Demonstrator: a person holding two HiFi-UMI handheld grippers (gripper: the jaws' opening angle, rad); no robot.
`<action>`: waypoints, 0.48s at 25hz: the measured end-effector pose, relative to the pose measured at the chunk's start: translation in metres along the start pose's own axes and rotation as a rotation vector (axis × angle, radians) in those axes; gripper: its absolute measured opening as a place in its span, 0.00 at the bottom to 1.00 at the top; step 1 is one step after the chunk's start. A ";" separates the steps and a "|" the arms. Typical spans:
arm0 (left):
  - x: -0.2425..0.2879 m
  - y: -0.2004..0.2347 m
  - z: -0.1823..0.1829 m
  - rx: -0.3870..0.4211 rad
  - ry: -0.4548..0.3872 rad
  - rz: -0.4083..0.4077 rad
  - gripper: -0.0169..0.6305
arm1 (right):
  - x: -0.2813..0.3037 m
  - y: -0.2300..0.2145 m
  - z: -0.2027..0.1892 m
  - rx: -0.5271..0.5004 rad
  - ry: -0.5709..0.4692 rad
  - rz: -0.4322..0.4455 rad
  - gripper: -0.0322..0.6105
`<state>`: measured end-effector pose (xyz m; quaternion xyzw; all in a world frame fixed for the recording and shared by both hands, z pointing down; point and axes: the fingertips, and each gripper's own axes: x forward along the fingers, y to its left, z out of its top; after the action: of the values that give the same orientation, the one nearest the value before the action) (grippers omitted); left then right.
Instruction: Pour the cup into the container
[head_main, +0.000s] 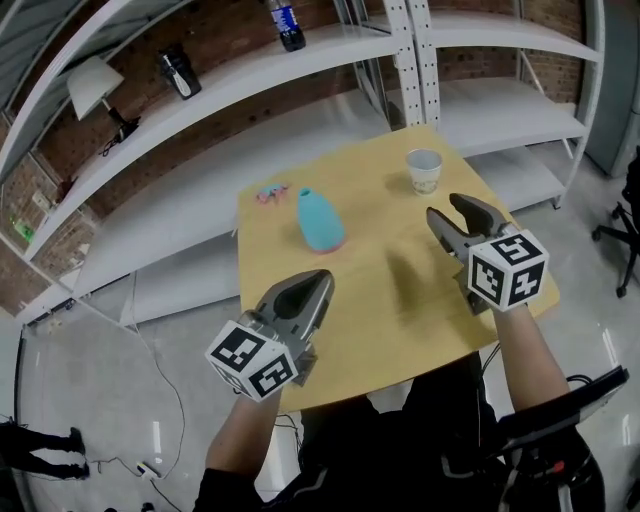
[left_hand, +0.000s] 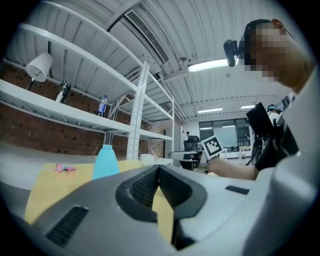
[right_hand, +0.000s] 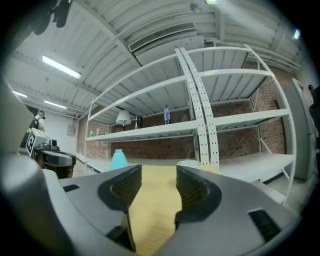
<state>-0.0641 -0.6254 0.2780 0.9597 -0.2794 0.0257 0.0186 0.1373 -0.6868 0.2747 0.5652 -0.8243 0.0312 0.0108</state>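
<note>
A person (head_main: 420, 440) holds a claw in each hand over the near part of a light wooden table (head_main: 380, 240). The left claw (head_main: 322, 278) is pinched together at the tips, and nothing is between its jaws. The right claw (head_main: 445, 206) is part way open. There is a gap between its jaws, and only bare table shows in that gap. Neither claw touches anything. Both claws point level, away from the person and across the table. The cup (head_main: 424, 170) is white with a small pattern on its side. It stands upright near the far right corner of the table, just ahead of the right claw but apart from it. I cannot tell what is inside the cup. The container (head_main: 320, 220) is light blue, with a round body and a narrow top. It stands upright near the middle of the table, to the left of the cup and well apart from it, ahead of the left claw. A few little pink things (head_main: 271, 193) lie on the table by the far left edge, near the container. Behind the table stand white metal shelves (head_main: 480, 110) against a brick wall (head_main: 230, 40). On the upper shelf are a white lamp (head_main: 92, 84), a dark thing (head_main: 179, 72) and a bottle with a blue label (head_main: 287, 24). A black chair (head_main: 625, 235) stands at the far right.
</note>
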 end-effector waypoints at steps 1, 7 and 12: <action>0.005 0.003 -0.001 0.003 0.004 -0.017 0.03 | 0.008 -0.006 -0.001 0.006 0.012 -0.003 0.38; 0.033 0.023 -0.017 0.025 0.033 -0.113 0.03 | 0.048 -0.042 -0.011 0.046 0.077 -0.043 0.49; 0.044 0.035 -0.031 0.032 0.048 -0.128 0.03 | 0.077 -0.065 -0.027 0.016 0.159 -0.069 0.58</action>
<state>-0.0471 -0.6772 0.3126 0.9748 -0.2167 0.0519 0.0117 0.1697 -0.7807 0.3084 0.5890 -0.8007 0.0821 0.0728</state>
